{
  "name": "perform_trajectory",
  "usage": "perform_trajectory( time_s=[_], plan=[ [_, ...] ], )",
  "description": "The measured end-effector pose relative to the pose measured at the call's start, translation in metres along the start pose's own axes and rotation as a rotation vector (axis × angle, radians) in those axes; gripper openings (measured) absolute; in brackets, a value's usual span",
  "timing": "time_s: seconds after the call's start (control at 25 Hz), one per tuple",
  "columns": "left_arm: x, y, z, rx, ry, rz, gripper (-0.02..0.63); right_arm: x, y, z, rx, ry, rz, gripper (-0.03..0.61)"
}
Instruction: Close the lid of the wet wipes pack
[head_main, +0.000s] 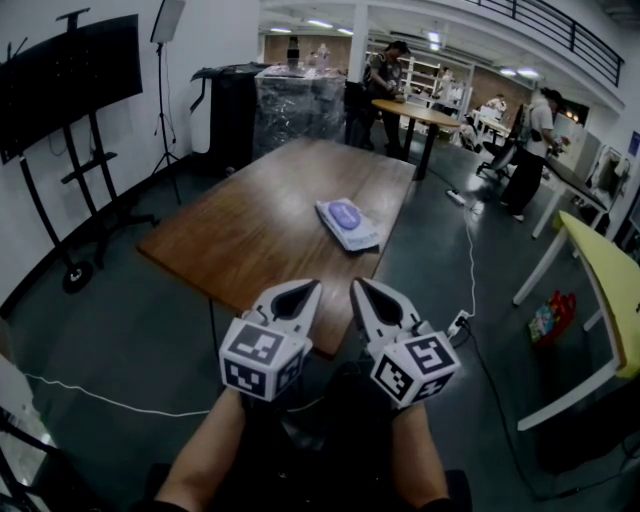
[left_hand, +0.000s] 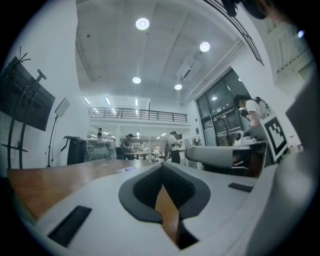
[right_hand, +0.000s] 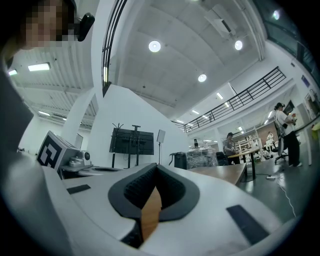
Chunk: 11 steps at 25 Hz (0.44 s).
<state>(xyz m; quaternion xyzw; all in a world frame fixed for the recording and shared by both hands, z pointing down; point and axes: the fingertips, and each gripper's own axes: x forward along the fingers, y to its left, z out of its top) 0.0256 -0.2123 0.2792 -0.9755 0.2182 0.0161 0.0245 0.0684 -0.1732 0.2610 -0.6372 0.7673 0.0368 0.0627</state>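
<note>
The wet wipes pack (head_main: 348, 223), white with a purple oval lid, lies flat near the right edge of the wooden table (head_main: 250, 230). I cannot tell whether the lid is up or down. Far ahead in the left gripper view the pack (left_hand: 127, 169) is a small pale shape on the table top. My left gripper (head_main: 308, 287) (left_hand: 162, 167) and right gripper (head_main: 358, 284) (right_hand: 156, 167) hover side by side at the table's near edge, well short of the pack. Both point level toward it, shut with nothing between the jaws.
A black screen on a wheeled stand (head_main: 70, 70) is at the left. A wrapped cart (head_main: 290, 100) and a round table (head_main: 415, 112) with people stand behind. A yellow table (head_main: 600, 280) is at the right. A white cable (head_main: 470, 260) and power strip (head_main: 460, 322) lie on the floor.
</note>
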Motion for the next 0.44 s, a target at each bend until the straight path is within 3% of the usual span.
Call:
perform_trajectory(
  time_s=[0.44],
  plan=[
    [0.0021,-0.0044,-0.0011,0.004,0.008,-0.013,0.007,-0.0009,-0.0023,0.0014,-0.001,0.002,0.001,0.009]
  ],
)
